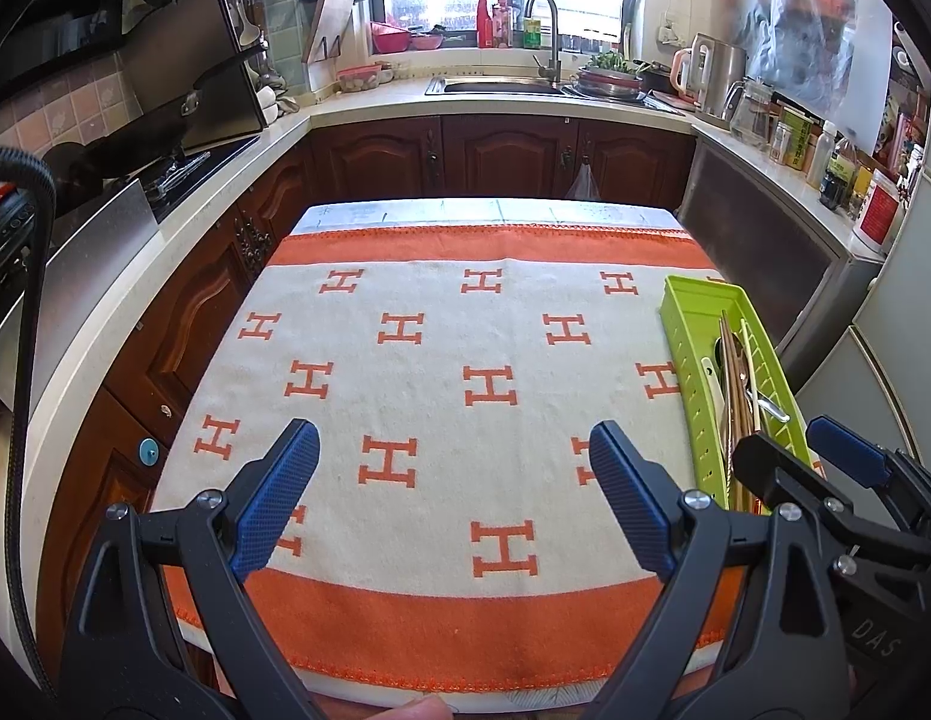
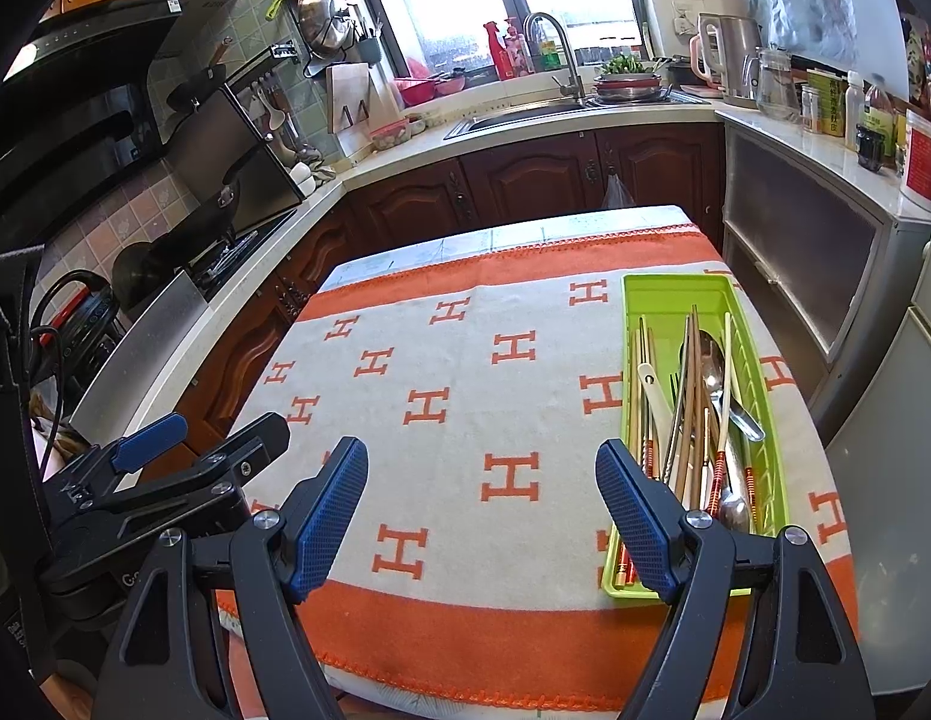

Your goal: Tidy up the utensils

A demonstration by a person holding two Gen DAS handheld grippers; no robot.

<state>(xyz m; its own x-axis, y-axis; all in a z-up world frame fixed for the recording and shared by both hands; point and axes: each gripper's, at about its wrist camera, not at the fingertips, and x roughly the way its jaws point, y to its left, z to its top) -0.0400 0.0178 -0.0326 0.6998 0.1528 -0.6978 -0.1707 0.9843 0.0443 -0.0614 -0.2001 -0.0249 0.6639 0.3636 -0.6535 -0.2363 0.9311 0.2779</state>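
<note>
Centrally, we see a table covered by a white-and-orange blanket (image 2: 465, 396) patterned with orange H motifs. A green utensil tray (image 2: 765, 372) lies lengthwise along the right edge of the tabletop, its near end close to the near right corner. Inside it we find wooden chopsticks (image 2: 693, 396), a metal spoon (image 2: 714, 372), a white-handled utensil (image 2: 654, 390) and red-banded chopstick ends (image 2: 718, 483), all lying roughly along the tray's length and overlapping one another.

We place the right gripper (image 2: 483, 498) over the near edge of the tabletop, just left of the tray; its right finger overlaps the tray's near left corner in the view, though we cannot tell whether it touches it. Its blue-padded jaws stand wide apart with only blanket showing between them.

We place the left gripper (image 1: 453, 495) further left, over the near middle of the tabletop, well apart from the tray (image 1: 693, 324). Its jaws likewise stand wide, holding nothing. A fingertip (image 1: 420, 708) shows at the bottom edge of the left view.
</note>
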